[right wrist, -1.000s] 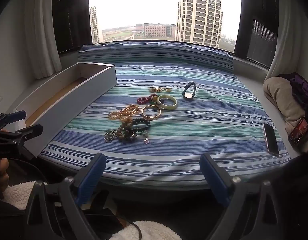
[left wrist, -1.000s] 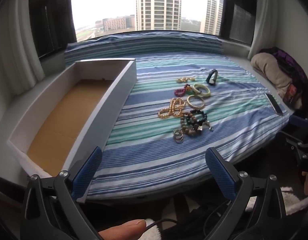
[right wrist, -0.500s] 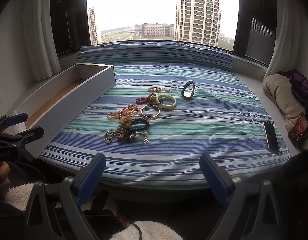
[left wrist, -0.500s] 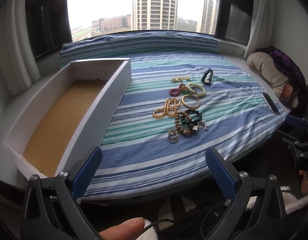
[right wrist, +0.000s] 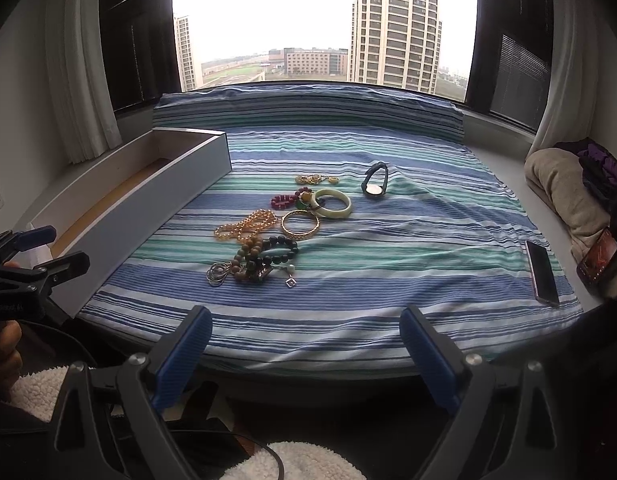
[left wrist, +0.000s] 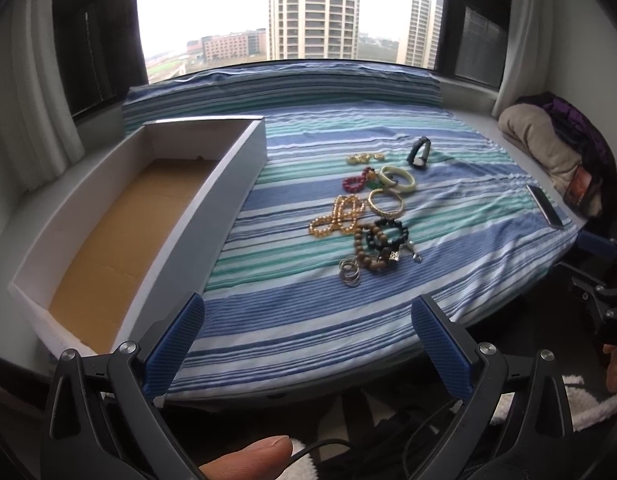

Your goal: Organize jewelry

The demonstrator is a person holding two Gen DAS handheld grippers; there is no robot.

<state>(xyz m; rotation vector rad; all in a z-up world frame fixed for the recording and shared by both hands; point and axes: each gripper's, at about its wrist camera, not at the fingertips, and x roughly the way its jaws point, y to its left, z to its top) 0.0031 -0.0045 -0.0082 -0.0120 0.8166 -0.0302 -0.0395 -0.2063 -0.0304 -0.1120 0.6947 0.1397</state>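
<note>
Jewelry lies in a loose cluster on the striped cloth: a gold bead necklace (left wrist: 337, 216) (right wrist: 246, 225), a gold bangle (left wrist: 385, 202) (right wrist: 300, 222), a pale jade bangle (left wrist: 397, 179) (right wrist: 332, 203), dark and wooden bead bracelets (left wrist: 378, 240) (right wrist: 264, 258), thin silver rings (left wrist: 349, 273) (right wrist: 217, 273) and a watch (left wrist: 418, 156) (right wrist: 375, 180). An open white box (left wrist: 212, 196) (right wrist: 180, 184) with a brown floor stands left of them. My left gripper (left wrist: 306, 352) and right gripper (right wrist: 304, 354) both hang open and empty at the near edge, well short of the jewelry.
A striped cloth (left wrist: 308, 312) (right wrist: 388, 248) covers the window-seat platform. A phone (left wrist: 546, 204) (right wrist: 542, 272) lies at its right edge. A bundle of beige and purple fabric (left wrist: 548, 152) (right wrist: 568, 192) sits far right. Curtains flank the window. A fingertip (left wrist: 248, 456) shows at the bottom.
Both cameras have shifted slightly; the jewelry and box sit a little differently in frame. Neither gripper's opening has changed, and nothing on the cloth has moved.
</note>
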